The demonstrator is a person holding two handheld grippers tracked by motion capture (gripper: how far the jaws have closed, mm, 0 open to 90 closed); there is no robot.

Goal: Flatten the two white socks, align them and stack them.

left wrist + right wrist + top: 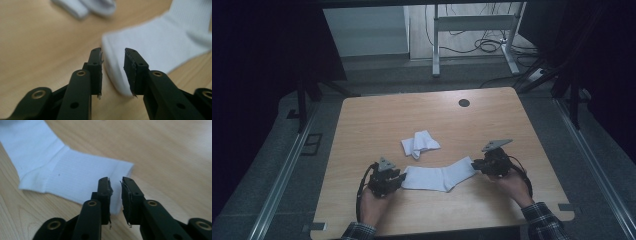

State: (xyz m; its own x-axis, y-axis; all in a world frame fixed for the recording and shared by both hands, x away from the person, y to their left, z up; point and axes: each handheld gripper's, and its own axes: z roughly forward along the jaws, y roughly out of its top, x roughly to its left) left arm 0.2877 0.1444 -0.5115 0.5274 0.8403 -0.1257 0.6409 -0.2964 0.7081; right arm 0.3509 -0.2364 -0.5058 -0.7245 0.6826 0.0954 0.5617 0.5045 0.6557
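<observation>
On the wooden table (372, 115) the flat white sock (439, 177) lay stretched between my grippers. My left gripper (113, 53) stood spread at its toe, my right gripper (115, 181) narrowly parted at its cuff, neither pinching it.

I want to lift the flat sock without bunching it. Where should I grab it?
Probably the two ends: the flat sock lies stretched between the grippers. Left gripper from the left takes the toe, right gripper from the right the cuff; both edges lie thin on the table.
</observation>
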